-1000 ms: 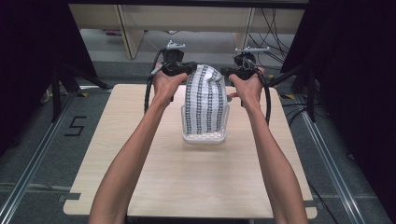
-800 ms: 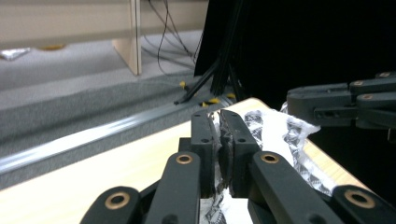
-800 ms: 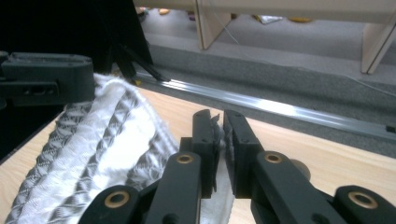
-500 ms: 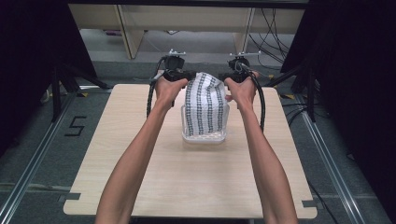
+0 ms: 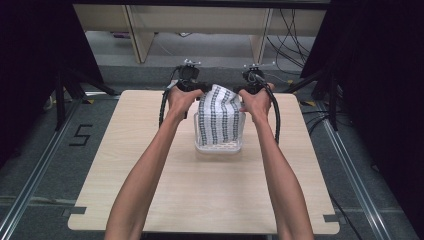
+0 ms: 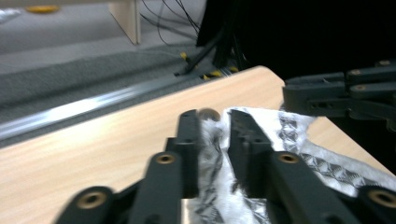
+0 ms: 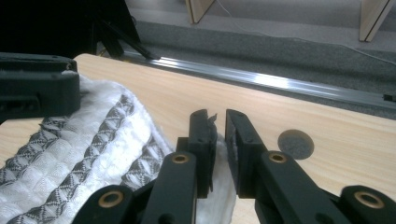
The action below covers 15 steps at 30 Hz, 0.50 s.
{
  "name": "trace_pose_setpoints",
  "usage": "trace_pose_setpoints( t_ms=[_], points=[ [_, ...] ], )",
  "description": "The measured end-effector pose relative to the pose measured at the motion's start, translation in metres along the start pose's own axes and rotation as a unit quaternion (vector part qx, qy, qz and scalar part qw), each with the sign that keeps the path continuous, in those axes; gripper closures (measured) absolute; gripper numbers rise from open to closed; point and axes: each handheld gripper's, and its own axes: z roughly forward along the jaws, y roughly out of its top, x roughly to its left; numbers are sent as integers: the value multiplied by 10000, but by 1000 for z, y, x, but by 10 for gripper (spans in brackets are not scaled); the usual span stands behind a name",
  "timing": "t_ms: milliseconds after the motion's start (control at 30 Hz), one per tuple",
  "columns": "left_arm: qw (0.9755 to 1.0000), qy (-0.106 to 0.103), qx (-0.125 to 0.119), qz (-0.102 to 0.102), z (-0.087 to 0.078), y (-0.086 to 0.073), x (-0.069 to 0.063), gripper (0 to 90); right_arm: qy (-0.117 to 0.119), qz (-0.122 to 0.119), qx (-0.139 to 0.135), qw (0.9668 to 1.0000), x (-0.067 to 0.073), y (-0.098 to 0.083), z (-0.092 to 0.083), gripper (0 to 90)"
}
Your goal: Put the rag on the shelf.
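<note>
High view, work in hand: the left tongs [image 5: 196, 88] and right tongs [image 5: 245, 91] hold the top corners of a white patterned cloth [image 5: 220, 116] above a clear plastic basket [image 5: 219, 146] at the middle of the counter [image 5: 150, 165], toward its far side.
High view, progress: my judgement is that the cloth is nearly lowered in, its bottom already inside the basket; letting go and tucking the top remain.
High view, writing: a "5" [image 5: 80, 135] is marked on the floor to the left.
Left gripper view: the left tongs [image 6: 215, 127] have just been opening; a gap shows between the jaws, with the cloth [image 6: 327, 158] between them, loosely.
Right gripper view: the right tongs [image 7: 220, 128] have begun opening, jaws slightly apart, the cloth [image 7: 93, 140] edge against the left jaw; whether they grip it I cannot tell.
Labels: no brand is readable.
</note>
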Motion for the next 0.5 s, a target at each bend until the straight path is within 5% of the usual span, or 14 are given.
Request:
trace_pose_setpoints(
  t_ms=[133,333,367,500],
  points=[
    [9998,44,175,62,3,-2,-2,578,-61,-64,48,9999,-3,-3,1,789],
    [9998,96,169,24,-1,-1,-4,512,-6,-104,42,9999,-4,-3,-4,760],
    [9998,73,181,46,-2,-1,-4,512,-20,30,77,10000,-2,-3,-5,758],
    [9998,64,161,70,-9,0,-5,507,37,-112,31,9999,-3,-2,-10,746]
  ],
)
